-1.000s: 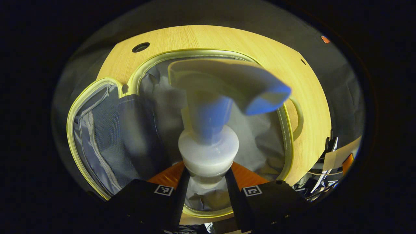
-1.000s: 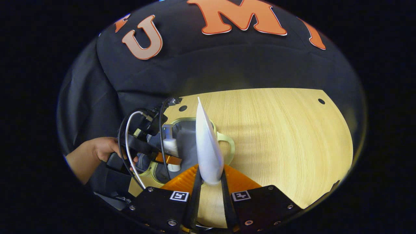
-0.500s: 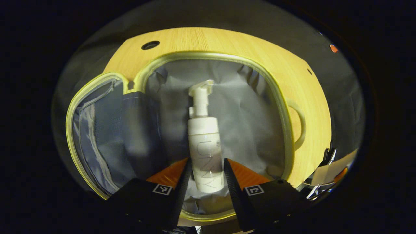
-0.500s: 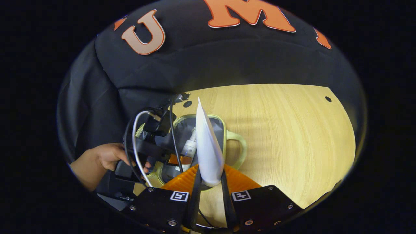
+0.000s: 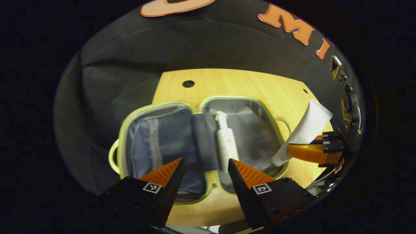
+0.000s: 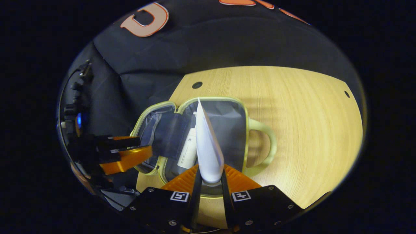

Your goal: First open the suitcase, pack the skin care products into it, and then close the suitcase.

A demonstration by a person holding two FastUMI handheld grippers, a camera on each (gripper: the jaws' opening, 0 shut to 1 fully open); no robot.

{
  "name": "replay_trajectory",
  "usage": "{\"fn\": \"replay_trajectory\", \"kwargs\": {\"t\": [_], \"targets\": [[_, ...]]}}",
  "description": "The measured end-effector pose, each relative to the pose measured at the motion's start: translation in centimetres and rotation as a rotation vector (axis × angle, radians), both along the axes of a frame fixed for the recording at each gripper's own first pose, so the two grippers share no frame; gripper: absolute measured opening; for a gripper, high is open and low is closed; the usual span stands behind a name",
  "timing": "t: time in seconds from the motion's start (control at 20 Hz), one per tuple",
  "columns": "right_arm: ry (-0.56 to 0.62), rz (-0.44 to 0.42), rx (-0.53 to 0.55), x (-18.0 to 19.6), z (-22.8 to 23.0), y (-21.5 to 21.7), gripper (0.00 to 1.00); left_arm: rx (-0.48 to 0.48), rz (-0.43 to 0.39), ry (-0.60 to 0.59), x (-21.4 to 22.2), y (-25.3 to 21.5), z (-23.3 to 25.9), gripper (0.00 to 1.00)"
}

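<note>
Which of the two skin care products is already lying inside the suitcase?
The pump bottle lies in the suitcase; the white tube is clamped in the right hand-held gripper.

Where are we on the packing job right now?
Done: the suitcase lies open on the table, and the pump bottle lies in its right half. The left gripper is open. In hand: the right gripper clamps the white tube above the case. Left: put the tube in, then close the suitcase.

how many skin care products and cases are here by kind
white pump bottle, lying in the open case: 1
white squeeze tube, held in the right gripper fingers: 1
pale green zip-around suitcase with grey lining: 1
total: 3
</note>
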State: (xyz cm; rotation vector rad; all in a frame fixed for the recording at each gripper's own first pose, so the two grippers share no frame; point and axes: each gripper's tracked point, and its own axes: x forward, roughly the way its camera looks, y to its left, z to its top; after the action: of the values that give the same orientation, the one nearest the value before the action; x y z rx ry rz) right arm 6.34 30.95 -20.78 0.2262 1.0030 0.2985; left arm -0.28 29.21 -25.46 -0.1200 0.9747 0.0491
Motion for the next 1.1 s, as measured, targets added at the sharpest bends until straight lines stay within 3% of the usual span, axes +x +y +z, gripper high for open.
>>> {"fn": "replay_trajectory", "kwargs": {"t": [0.25,0.45,0.55,0.8,1.05,1.1], "targets": [[0.079,0.022,-0.019,1.2,-2.5,1.2,0.34,0.063,0.249,-0.039,-7.1,10.4,2.9,0.87],[0.19,0.016,-0.051,1.6,-5.6,2.3,0.34,0.053,0.451,-0.048,-11.9,18.8,3.8,0.87],[0.255,0.022,-0.09,1.8,-7.2,2.3,0.34,0.049,0.496,-0.028,-13.0,21.3,2.4,0.88],[0.332,-0.066,-0.073,4.8,-8.4,3.0,0.34,0.01,0.558,-0.007,-12.4,25.5,-1.8,0.92],[0.318,-0.073,-0.123,5.1,-9.9,2.2,0.34,-0.197,0.658,-0.019,-9.9,27.0,-5.8,0.9],[0.321,-0.068,-0.125,4.8,-9.6,2.1,0.29,-0.241,0.658,-0.013,-9.4,26.5,-6.6,0.9]]}}
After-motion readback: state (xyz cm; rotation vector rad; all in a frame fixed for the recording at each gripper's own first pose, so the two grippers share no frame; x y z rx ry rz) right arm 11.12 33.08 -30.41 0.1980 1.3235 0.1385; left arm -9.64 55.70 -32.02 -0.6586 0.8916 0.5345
